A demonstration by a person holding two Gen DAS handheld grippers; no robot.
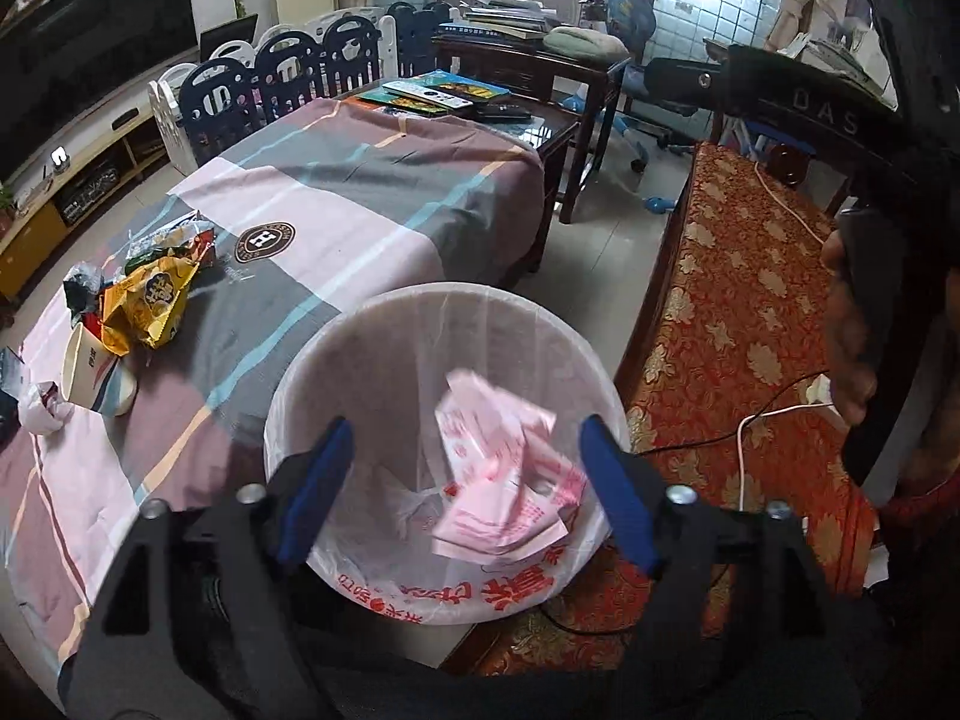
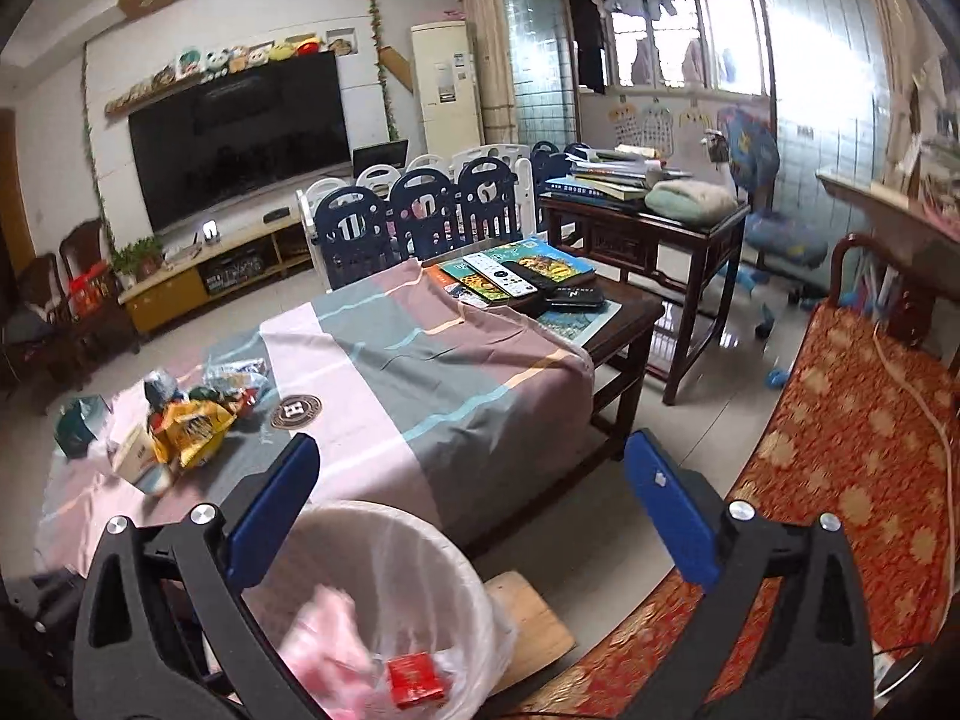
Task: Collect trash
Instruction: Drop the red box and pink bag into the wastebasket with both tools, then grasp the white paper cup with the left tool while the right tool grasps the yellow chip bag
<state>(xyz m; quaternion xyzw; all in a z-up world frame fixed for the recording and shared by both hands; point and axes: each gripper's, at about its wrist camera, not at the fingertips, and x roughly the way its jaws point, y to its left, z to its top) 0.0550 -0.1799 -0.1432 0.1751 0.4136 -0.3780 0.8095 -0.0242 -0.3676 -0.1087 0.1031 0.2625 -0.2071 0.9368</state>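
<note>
A striped cloth (image 1: 360, 204) covers the low table, and a heap of wrappers (image 1: 150, 294) and a paper cup (image 1: 90, 372) lies at its far end. Beside the table stands the white lined bin (image 1: 336, 360). The left gripper (image 1: 462, 480) hangs over it, jaws wide, a pink wrapper (image 1: 498, 480) loose between them in the bin's mouth. The right gripper (image 2: 468, 510) is spread wide too, gripping nothing; a small red box (image 2: 417, 678) lies in the bin.

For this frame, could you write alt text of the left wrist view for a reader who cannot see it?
The left gripper, jaws open and empty, hangs over a white lined trash bin with a pink wrapper inside. Left of the bin, a cloth-covered table holds a pile of snack wrappers and a paper cup.
</note>
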